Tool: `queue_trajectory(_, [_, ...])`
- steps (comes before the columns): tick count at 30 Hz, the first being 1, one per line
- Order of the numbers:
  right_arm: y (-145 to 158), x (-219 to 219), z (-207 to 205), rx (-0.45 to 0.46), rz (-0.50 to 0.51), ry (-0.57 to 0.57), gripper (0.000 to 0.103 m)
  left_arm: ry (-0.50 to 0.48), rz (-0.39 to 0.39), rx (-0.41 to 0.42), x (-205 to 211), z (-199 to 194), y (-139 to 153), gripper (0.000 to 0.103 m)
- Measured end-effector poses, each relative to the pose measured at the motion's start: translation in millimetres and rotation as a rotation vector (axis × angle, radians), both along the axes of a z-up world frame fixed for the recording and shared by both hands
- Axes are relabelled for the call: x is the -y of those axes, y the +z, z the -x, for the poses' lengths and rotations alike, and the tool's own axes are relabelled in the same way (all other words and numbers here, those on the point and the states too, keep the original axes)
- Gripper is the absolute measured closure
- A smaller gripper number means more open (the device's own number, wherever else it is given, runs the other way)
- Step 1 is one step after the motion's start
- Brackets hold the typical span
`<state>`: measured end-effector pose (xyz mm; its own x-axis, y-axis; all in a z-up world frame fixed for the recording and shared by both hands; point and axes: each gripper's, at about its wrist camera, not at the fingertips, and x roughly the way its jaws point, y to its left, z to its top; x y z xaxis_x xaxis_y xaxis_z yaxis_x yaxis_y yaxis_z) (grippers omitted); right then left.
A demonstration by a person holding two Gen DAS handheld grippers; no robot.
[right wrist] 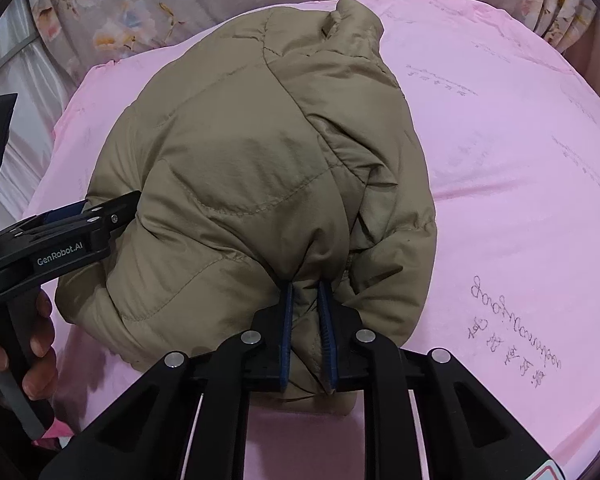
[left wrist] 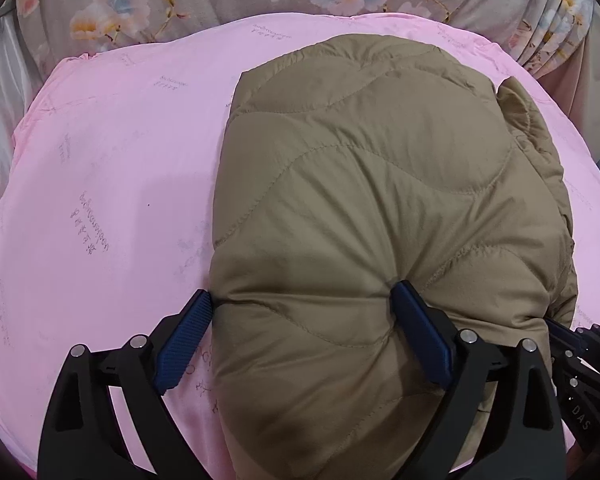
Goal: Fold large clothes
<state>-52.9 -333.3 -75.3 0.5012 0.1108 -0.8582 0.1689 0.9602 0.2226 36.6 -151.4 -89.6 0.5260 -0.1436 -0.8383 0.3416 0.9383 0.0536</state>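
Left wrist view: your left gripper (left wrist: 302, 308) straddles the near edge of the tan quilted padded jacket (left wrist: 380, 208), fingers spread wide; your right gripper (right wrist: 307, 300) pinches its near hem tight.

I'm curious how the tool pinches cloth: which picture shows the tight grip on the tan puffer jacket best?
The right wrist view: the right gripper has its blue pads nearly together on a bunched fold of the jacket. The left wrist view shows only that gripper's black frame at the right edge.
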Motion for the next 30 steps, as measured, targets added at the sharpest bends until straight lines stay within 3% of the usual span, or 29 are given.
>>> queue_trajectory(16, [-5, 8, 4, 0.009, -0.033, -0.023, 0.087, -0.006, -0.010, 0.030, 1, -4, -9, 0.008])
queue_trajectory(19, [-2, 17, 9, 0.001, -0.077, -0.027, 0.087, -0.012, 0.037, 0.001, -6, -9, -8, 0.008])
queue_trajectory(21, [9, 32, 14, 0.002, -0.155, -0.036, 0.086, -0.015, 0.126, -0.084, -21, -18, -5, 0.008])
queue_trajectory(23, [27, 51, 23, 0.064, -0.220, -0.053, 0.077, -0.016, 0.213, -0.165, -39, -27, -1, 0.009])
queue_trajectory(25, [41, 75, 30, 0.109, -0.246, -0.087, 0.052, -0.008, 0.247, -0.164, -54, -32, 7, 0.009])
queue_trajectory(27, [47, 98, 31, 0.121, -0.272, -0.115, 0.046, -0.012, 0.264, -0.148, -64, -37, 16, 0.009])
queue_trajectory(30, [36, 132, 23, 0.109, -0.393, -0.162, 0.042, -0.021, 0.333, -0.177, -76, -52, 23, 0.009])
